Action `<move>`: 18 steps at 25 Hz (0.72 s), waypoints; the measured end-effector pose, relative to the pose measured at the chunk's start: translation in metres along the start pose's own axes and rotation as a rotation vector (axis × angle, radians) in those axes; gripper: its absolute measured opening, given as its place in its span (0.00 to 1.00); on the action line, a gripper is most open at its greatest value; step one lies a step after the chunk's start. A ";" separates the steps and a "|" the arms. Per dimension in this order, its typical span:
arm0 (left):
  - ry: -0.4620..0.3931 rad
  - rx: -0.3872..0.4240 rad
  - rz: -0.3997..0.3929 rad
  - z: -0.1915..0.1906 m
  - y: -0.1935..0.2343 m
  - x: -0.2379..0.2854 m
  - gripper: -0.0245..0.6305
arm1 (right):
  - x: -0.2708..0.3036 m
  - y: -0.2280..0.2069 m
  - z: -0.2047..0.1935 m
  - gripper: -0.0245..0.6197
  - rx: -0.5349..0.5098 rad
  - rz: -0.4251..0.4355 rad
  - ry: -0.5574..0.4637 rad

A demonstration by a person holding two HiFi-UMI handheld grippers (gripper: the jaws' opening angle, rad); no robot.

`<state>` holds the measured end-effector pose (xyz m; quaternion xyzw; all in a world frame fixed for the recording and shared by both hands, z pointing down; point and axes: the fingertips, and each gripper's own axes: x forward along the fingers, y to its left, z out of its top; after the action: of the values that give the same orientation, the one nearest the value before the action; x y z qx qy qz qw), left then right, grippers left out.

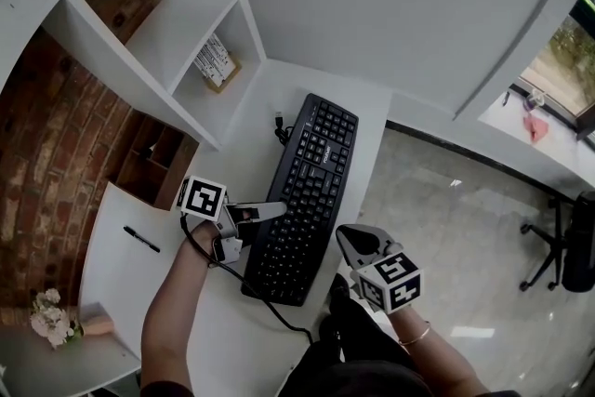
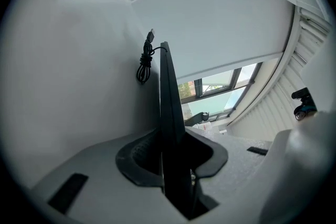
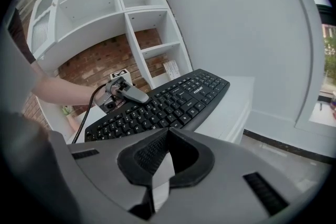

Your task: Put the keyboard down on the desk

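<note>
A black keyboard (image 1: 307, 191) stretches lengthwise along the white desk (image 1: 256, 107), its right side close to the desk's edge. I cannot tell whether it rests flat or hangs just above. My left gripper (image 1: 270, 211) is shut on the keyboard's left long edge. In the left gripper view the keyboard (image 2: 168, 102) stands edge-on between the jaws of the left gripper (image 2: 170, 157). Its coiled cable (image 1: 279, 130) lies at the far end. My right gripper (image 1: 349, 242) hovers off the keyboard's near right side, shut and holding nothing. The right gripper (image 3: 167, 157) faces the keyboard (image 3: 168, 102).
White shelves (image 1: 177, 23) hold a small printed card (image 1: 216, 62). A wooden organizer (image 1: 153, 158), a black pen (image 1: 141, 239) and flowers (image 1: 51, 316) lie to the left. A black lead (image 1: 265, 297) trails from the left gripper. Tiled floor (image 1: 446, 228) and an office chair (image 1: 567, 246) are at the right.
</note>
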<state>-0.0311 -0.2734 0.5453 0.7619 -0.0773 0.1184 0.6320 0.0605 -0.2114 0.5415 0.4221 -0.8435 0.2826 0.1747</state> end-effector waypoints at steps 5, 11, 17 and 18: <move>0.034 0.010 0.004 0.010 0.007 0.001 0.20 | 0.007 -0.002 -0.001 0.05 0.000 0.007 0.014; 0.024 -0.011 0.011 0.012 0.021 0.000 0.21 | 0.011 -0.002 -0.004 0.05 -0.005 0.021 0.028; 0.022 -0.043 0.028 0.008 0.031 0.002 0.21 | 0.012 -0.002 -0.009 0.05 -0.003 0.035 0.038; 0.021 -0.046 0.031 0.009 0.031 0.002 0.21 | 0.012 -0.002 -0.009 0.05 -0.003 0.039 0.040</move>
<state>-0.0370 -0.2878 0.5739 0.7445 -0.0854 0.1342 0.6483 0.0552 -0.2142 0.5553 0.3996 -0.8483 0.2930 0.1865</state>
